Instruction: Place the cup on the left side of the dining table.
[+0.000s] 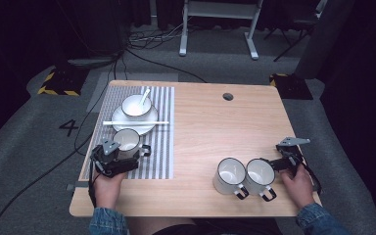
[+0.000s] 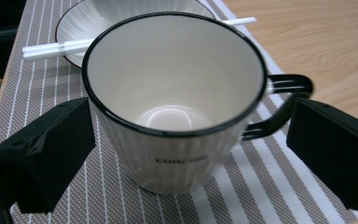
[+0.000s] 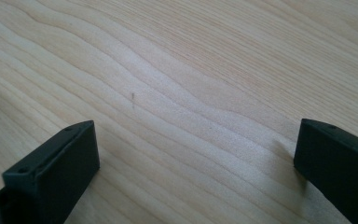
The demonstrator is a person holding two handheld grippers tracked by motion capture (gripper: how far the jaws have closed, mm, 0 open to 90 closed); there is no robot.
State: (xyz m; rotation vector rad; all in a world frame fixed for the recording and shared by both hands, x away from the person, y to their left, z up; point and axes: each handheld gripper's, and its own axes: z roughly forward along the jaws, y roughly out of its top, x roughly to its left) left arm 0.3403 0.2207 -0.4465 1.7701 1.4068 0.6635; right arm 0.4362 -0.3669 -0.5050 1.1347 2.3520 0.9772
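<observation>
My left gripper (image 2: pixel 186 154) stands spread around the ribbed mug (image 2: pixel 175 100) on the striped mat (image 2: pixel 270 196), just in front of the plate (image 2: pixel 70 28), and I judge that glazed, slippery, breakable mug best pinched across its body, not its handle (image 2: pixel 284 100).

Light wooden table (image 1: pixel 205 122) with a striped placemat (image 1: pixel 164 147) on its left side and two white mugs (image 1: pixel 229 175) (image 1: pixel 259 176) touching, front right.
</observation>
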